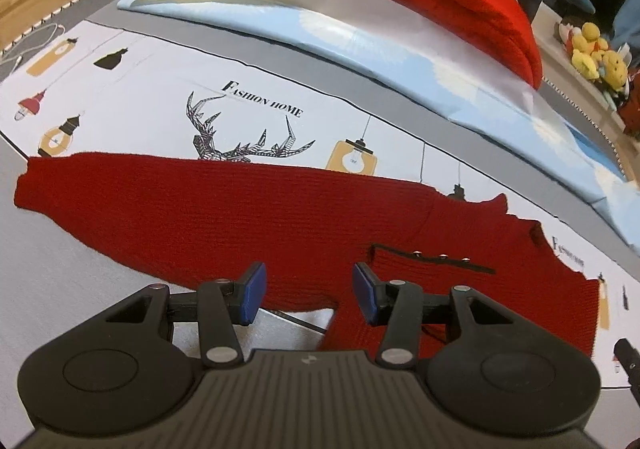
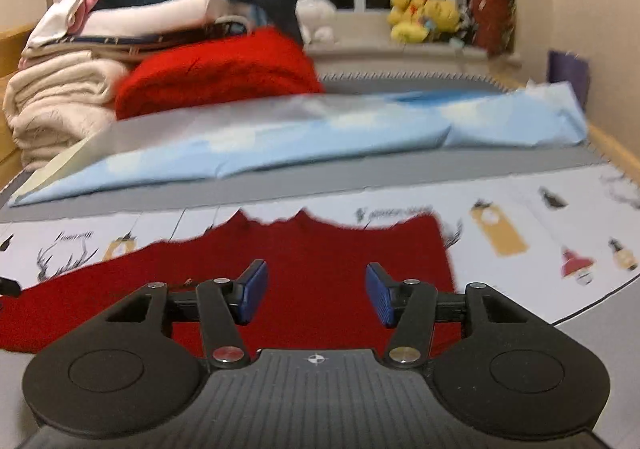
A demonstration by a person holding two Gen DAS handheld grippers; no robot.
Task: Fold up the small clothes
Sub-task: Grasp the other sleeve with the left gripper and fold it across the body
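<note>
My left gripper (image 1: 309, 291) and right gripper (image 2: 316, 297) both hang spread, pinching nothing, over one dark red knit garment (image 1: 248, 217) lying flat on the printed sheet (image 1: 160, 89); its near edge is hidden behind my tools. Beyond lie one blue pillowcase (image 1: 360, 45) and one blurred clothes pile (image 2: 100, 61)

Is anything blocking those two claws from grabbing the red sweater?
Nothing visible. The left gripper and right gripper both hang open right over the red sweater, with only bare knit between their blue pads.
</note>
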